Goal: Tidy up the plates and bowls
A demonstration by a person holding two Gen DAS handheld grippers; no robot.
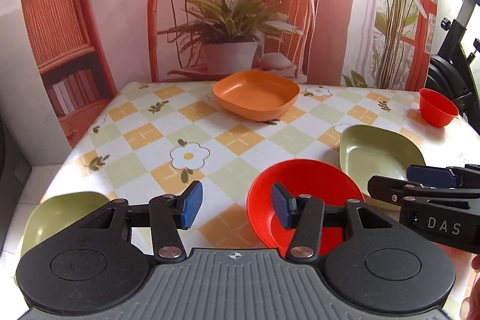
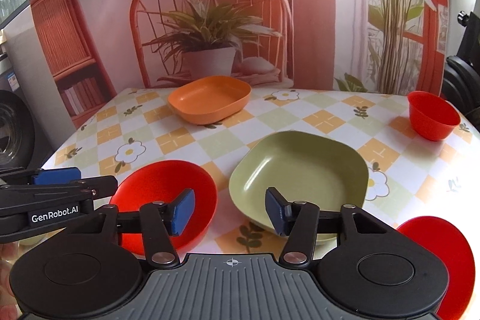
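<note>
On the checked tablecloth, an orange square plate [image 1: 256, 94] [image 2: 210, 98] lies at the far middle. A green square plate [image 1: 375, 153] [image 2: 300, 176] sits to the right, a red round bowl [image 1: 303, 194] [image 2: 162, 194] beside it on its left. A small red bowl [image 1: 436, 107] [image 2: 432, 114] stands far right. A green dish [image 1: 57, 212] lies near left, and a red dish [image 2: 444, 260] near right. My left gripper [image 1: 237, 207] is open above the table just left of the red bowl. My right gripper [image 2: 229, 207] is open, between the red bowl and the green plate, empty.
A printed backdrop [image 1: 234, 5] with a chair and plants rises behind the table's far edge. Dark exercise equipment [image 1: 456, 50] stands off to the right. The table's left edge [image 1: 75, 146] drops to a tiled floor.
</note>
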